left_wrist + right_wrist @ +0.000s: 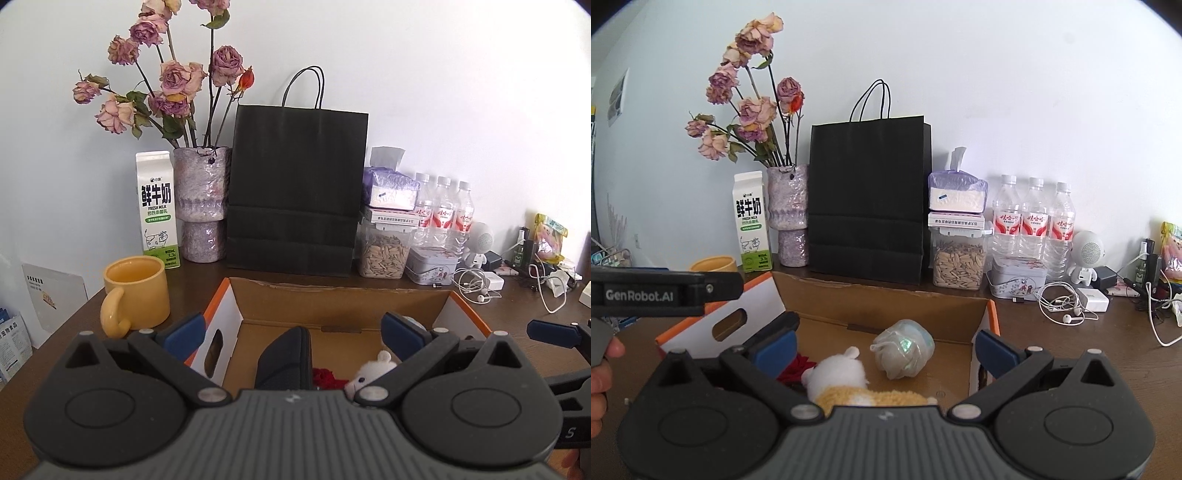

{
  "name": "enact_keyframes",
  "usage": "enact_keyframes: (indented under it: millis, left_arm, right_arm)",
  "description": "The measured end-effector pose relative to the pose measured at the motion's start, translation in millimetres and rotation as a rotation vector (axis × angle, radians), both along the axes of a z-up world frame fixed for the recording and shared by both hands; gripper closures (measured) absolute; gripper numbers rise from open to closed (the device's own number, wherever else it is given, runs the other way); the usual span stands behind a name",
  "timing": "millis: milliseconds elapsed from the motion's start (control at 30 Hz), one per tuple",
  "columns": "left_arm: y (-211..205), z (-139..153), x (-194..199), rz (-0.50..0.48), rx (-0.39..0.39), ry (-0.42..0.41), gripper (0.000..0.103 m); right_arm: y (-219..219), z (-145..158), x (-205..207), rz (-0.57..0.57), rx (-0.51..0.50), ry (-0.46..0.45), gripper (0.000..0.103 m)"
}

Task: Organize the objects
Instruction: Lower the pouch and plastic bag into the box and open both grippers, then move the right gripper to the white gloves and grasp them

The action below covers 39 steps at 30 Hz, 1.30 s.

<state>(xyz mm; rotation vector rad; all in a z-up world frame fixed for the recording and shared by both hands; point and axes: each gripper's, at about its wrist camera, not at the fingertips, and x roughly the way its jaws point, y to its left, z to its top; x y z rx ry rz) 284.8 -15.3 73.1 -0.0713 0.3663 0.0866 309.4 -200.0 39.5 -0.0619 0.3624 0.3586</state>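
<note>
2 pairs of tongs hang over an open cardboard box [886, 310] on a dark wooden counter [1071, 350], both spread wide apart and holding nothing. The left tongs [291, 332] sit above the box's left half, where a dark zipped case [284, 354] stands on edge; the right tongs [884, 343] hover over its right half.

Inside the box lie a white-and-tan plush toy [838, 376], something red [796, 369] just beside it, and a pale iridescent wrapped bundle [905, 350] near the back wall. A yellow mug [135, 295] stands just outside the box's left side; a milk carton [157, 210], a vase of dried roses [201, 199], a black paper bag [295, 192] and 3 water bottles [1032, 218] line the counter's back edge.

Which item goes next cannot be told. A clean grasp probably means dropping straight down between the box walls, centring the open tongs on 1 item only, and closing gently, since the plush and bundle look soft and crowd each other.
</note>
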Motion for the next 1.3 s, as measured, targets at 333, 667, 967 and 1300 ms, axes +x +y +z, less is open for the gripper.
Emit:
enact_keyframes:
  millis: [333,667,967,1300]
  left_arm:
    - [4,-6,-48,0.001,0.028,0.019,0.0]
    - [15,-18,-89,0.008,0.05,0.043,0.0]
    - [34,-42,-113,0.037,0.056,0.128,0.0]
    - [50,-55,-123,0.061,0.011,0.166,0.0]
  right_arm:
    - [-17,-7,-50,0.016,-0.002,0.02,0.0]
    - [-27,-23,-91,0.05,0.008,0.086,0.0]
    - [-23,-33,-111,0.078,0.002,0.123,0.0]
    - [-6,-42,-107,0.145,-0.007,0.171,0.0]
